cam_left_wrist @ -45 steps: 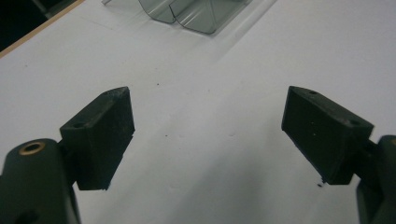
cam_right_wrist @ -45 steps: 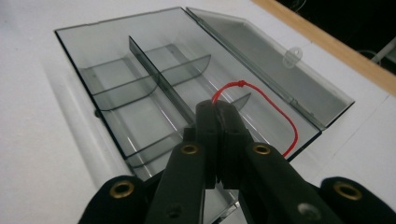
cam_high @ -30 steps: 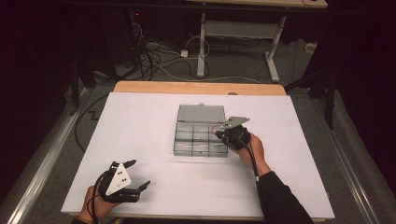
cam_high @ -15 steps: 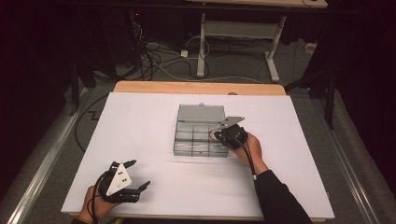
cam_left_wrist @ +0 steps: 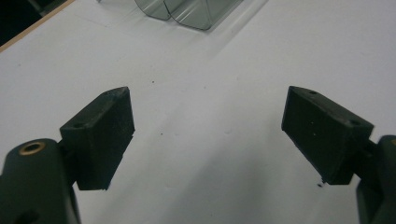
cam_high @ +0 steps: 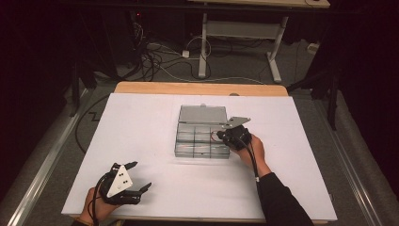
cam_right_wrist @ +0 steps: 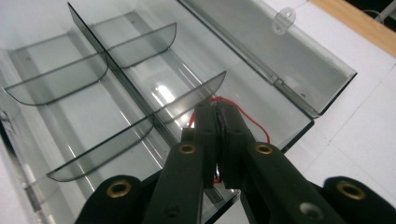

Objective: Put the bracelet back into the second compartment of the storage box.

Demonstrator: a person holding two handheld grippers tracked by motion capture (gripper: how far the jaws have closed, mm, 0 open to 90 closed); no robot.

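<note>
White table [cam_high: 141, 141] carried a clear compartment box [cam_high: 200, 136], lid open, near centre. Right gripper [cam_high: 220, 136] sat over the box's right rear compartment, jaws pressed together on a thin red wire loop [cam_right_wrist: 254, 119] lying in that compartment. Left gripper [cam_high: 141, 175] rested at the near left of the table, jaws wide apart, holding nothing.

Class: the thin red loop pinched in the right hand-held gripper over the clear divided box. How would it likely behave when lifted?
The red loop looks thin and wire-like, so it probably droops or flexes. It seems very light. Being so fine, it may slip from the right hand-held gripper or snag a divider of the clear box.
</note>
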